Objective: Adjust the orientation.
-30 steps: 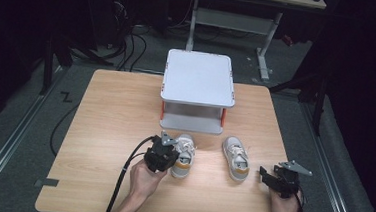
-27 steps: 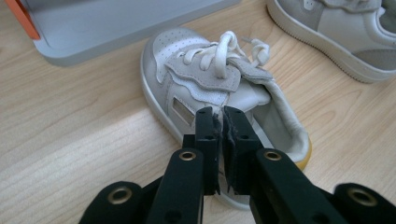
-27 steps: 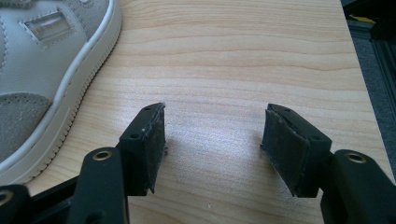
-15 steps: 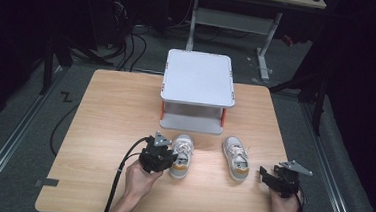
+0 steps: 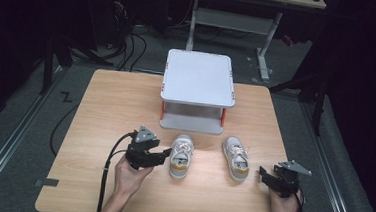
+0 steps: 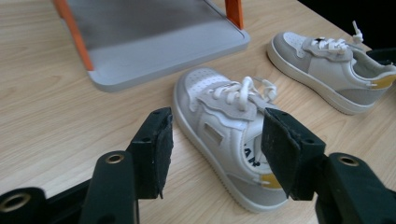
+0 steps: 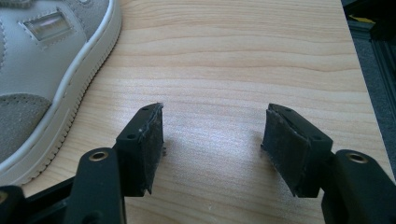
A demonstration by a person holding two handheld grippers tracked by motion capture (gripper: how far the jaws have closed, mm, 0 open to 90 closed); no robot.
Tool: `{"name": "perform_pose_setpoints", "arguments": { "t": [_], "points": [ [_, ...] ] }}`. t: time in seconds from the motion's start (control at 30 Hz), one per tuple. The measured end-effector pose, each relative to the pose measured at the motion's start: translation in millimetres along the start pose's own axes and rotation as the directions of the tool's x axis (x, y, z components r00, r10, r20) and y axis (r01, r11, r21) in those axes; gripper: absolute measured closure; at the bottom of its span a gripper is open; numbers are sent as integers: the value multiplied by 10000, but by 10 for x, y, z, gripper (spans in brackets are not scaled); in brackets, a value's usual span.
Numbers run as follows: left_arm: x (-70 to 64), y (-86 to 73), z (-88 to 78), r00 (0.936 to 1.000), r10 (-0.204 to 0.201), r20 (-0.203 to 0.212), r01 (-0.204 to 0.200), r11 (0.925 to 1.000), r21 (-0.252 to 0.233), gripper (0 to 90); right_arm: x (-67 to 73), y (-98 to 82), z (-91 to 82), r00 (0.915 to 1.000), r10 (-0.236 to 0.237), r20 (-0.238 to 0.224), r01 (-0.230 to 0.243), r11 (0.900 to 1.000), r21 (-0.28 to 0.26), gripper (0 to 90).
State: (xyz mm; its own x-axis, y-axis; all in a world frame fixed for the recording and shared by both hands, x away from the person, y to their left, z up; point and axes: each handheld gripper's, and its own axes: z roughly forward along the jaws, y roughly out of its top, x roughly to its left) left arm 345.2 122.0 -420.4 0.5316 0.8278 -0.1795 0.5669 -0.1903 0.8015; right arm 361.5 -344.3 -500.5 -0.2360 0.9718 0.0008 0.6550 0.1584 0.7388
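The left gripper (image 6: 212, 154) is being held beside the left shoe (image 6: 229, 126) on the tabletop (image 5: 110, 110), jaws apart. For a firm grasp, the heel sides should be straddled. The right gripper (image 7: 212, 149) is being held idle, jaws apart.

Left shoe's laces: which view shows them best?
Left gripper view: the left shoe sits close between the open jaws, laces crisp. The high view shows it whole but small.

two grey-white sneakers, left shoe (image 5: 181, 156) and right shoe (image 5: 236, 158), upright side by side (toes toward shelf).
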Motion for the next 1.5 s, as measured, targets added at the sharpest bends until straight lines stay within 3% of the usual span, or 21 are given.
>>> {"name": "perform_pose_setpoints", "arguments": {
  "t": [0.3, 0.43, 0.63, 0.87, 1.07, 1.17, 1.37, 1.5],
  "points": [
    [222, -107, -199, 9989, -182, -421, 174, 9997, -171, 401, 6, 1, 1, 10000, -22, -10, 22, 10000, 15, 373],
    [318, -182, -280, 9967, -422, -693, 390, 9982, -464, 386, -38, -3, -5, 9991, 301, -307, -303, 9995, -81, 371],
    [437, -299, -337, 9935, -603, -960, 560, 9973, -473, 386, 31, 5, 8, 9997, -228, 8, 228, 9997, 67, 356],
    [522, -463, -294, 9904, -538, -1270, 513, 9984, -224, 381, 7, 6, 7, 9995, -196, -249, 196, 9998, 20, 365],
    [617, -638, -197, 9864, -863, -1401, 875, 9962, 27, 375, -24, 32, -19, 9994, -114, -322, 123, 9995, 283, 397],
    [647, -692, -177, 9836, -984, -1511, 1001, 9950, 39, 369, 5, 31, -20, 9990, -404, -178, 411, 9985, 372, 399],
    [693, -757, -139, 9780, -954, -1857, 985, 9951, 74, 350, 32, 22, -61, 9970, -379, -680, 395, 9990, 225, 430],
    [711, -788, -87, 9735, -997, -2058, 1057, 9942, 181, 348, 49, 53, -117, 9910, -325, -1295, 315, 9995, -101, 455]
  ]
}}
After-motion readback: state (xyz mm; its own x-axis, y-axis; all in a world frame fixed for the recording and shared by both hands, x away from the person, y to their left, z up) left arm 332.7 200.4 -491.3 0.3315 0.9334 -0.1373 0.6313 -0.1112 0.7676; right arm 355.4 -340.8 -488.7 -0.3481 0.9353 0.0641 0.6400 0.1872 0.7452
